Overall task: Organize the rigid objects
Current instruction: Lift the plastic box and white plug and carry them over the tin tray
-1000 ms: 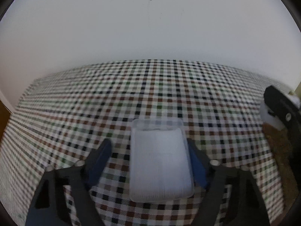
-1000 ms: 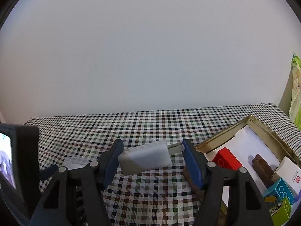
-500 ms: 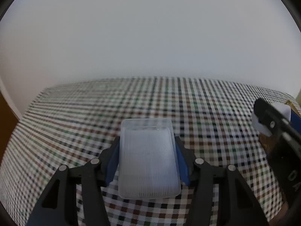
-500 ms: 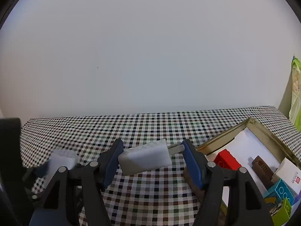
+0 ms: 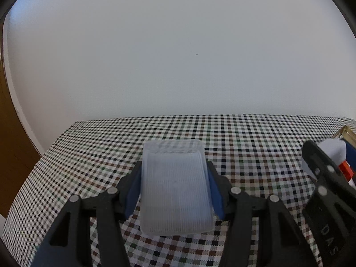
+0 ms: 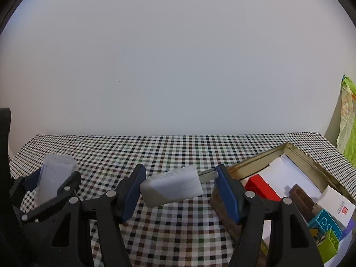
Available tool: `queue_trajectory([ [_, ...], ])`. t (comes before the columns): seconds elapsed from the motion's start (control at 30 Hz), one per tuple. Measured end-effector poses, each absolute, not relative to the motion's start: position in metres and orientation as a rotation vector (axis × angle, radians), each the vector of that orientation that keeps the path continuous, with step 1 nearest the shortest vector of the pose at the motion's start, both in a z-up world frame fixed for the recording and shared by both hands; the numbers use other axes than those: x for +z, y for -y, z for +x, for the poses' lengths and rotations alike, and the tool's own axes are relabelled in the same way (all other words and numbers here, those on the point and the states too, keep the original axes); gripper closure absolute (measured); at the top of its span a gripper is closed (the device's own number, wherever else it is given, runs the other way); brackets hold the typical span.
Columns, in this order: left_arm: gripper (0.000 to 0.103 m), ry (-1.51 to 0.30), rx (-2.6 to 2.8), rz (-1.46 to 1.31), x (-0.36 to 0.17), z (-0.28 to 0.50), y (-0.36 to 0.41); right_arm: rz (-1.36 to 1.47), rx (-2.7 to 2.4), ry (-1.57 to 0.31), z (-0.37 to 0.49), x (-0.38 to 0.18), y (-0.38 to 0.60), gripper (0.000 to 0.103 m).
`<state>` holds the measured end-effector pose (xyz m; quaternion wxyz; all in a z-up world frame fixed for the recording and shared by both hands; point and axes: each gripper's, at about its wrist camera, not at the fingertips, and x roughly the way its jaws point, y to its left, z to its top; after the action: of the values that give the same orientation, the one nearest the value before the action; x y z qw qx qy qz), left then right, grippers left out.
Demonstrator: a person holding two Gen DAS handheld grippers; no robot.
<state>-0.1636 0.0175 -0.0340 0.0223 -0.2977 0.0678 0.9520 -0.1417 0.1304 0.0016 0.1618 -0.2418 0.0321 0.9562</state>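
Both wrist views low, wall-facing, sharing checkered tablecloth (image 5: 244,138)

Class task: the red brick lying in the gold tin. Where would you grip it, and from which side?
Grip the red brick across its long flat sides, coming from above: the gold tin walls block side approaches, and the brown block lies close beside it. Both grippers are currently occupied.

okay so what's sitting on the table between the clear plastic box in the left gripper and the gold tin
Only the right gripper, shut on the white charger. Under it the checkered cloth is bare from the clear plastic box to the gold tin, per the right wrist view.
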Motion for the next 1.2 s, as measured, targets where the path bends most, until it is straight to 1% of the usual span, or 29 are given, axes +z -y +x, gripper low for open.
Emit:
queue_trajectory([
  [0.63,0.049,-0.14,2.95,-0.884,-0.033,-0.11,-0.033,-0.691,2.736,-0.083,-0.09,-0.004,-0.148,0.036],
  [1.2,0.049,-0.015,2.9,-0.832,-0.033,-0.069,-0.035,-0.635,2.738,-0.052,-0.049,-0.002,-0.16,0.036],
])
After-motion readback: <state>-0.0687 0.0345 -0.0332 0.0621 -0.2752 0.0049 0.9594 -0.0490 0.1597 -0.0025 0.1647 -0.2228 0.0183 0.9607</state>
